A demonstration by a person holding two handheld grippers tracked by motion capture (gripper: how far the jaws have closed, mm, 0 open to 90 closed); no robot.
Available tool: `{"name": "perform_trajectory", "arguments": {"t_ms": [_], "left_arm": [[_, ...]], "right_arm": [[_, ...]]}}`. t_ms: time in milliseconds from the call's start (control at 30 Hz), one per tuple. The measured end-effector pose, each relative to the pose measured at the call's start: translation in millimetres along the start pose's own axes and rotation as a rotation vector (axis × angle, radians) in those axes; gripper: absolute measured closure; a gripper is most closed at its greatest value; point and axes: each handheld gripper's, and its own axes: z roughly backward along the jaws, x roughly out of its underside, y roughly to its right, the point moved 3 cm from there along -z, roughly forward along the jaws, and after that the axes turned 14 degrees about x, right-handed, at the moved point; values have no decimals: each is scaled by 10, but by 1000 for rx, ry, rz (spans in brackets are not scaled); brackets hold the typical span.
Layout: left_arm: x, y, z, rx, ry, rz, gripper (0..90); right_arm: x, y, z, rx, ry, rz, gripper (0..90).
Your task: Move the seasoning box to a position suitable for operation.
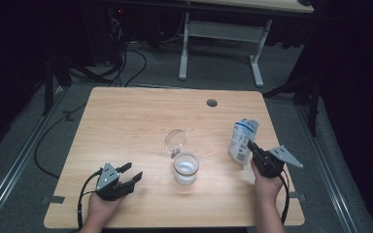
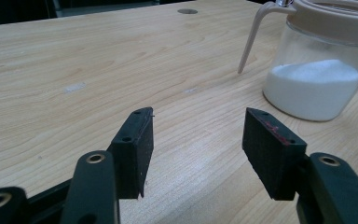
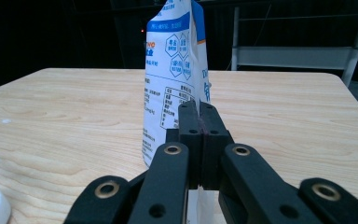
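White-and-blue bag (image 3: 175,70), pale wood table (image 1: 126,126)

The bag (image 3: 175,70) bears blue print, seemingly Chinese, too small to read.

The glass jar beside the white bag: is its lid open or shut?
Open: the jar's hinged lid stands tilted back, white powder visible inside.

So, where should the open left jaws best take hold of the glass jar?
Grip the jar around its round glass body, below the rim, coming level from the left gripper side. The hinged lid stands open behind, so the top is poor to grasp.
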Motion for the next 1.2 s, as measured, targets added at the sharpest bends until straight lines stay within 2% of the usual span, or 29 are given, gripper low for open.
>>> {"name": "perform_trajectory", "arguments": {"t_ms": [600, 1200], "left_arm": [[0, 2, 22, 4, 16, 0, 435], [-1, 6, 27, 4, 22, -3, 434]], "right_arm": [[92, -6, 128, 16, -5, 28, 893], [110, -21, 128, 30, -11, 30, 832]]}}
